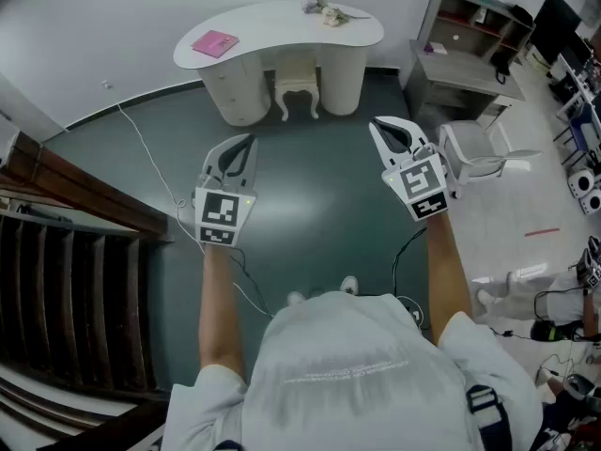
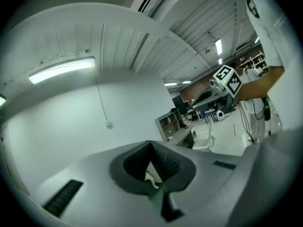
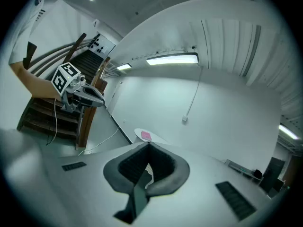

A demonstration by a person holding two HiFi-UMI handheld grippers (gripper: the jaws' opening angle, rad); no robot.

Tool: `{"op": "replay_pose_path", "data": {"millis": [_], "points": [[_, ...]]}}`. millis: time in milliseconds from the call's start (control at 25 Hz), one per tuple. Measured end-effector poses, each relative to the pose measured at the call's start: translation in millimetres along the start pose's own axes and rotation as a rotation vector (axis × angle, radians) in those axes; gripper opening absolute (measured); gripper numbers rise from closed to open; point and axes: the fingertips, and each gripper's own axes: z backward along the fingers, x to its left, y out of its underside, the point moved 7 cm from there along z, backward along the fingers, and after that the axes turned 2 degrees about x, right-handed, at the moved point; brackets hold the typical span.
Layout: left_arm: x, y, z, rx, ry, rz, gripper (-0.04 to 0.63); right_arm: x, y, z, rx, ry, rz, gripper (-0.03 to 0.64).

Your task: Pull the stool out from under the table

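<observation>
The stool [image 1: 295, 92], small and white with curved legs, sits tucked into the knee gap of the white curved table [image 1: 282, 19]. It is well ahead of both sets of fingertips, roughly midway between the lines they point along. As far as the pictures show, nothing of the pull is done: the seat is under the tabletop and neither gripper is near it.

On the tabletop a pink book [image 1: 215, 43] lies ahead and slightly left of the left fingers. A sprig of flowers [image 1: 329, 11] lies ahead, between the two pairs of fingers.

The left gripper [image 1: 246, 141] and the right gripper [image 1: 379, 126] are held up over the dark green floor [image 1: 310, 205], side by side and well apart. Each has its fingers pressed together with nothing between them.

I judge that everything is left to do: walk up to the table, part the fingers, take hold of the stool's seat edge or a leg, and draw it back clear of the table.
</observation>
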Motion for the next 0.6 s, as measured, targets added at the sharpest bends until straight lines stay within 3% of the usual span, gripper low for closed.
{"op": "replay_pose_path", "data": {"millis": [360,600], "points": [[-26,-8,-22,0.040,0.014,-0.067,0.011,-13,18,3,-0.074,-0.064,0.024,0.008],[-46,-12,-51,0.072,0.001,-0.070,0.011,-38,42,1,-0.098,-0.103,0.014,0.008]]}}
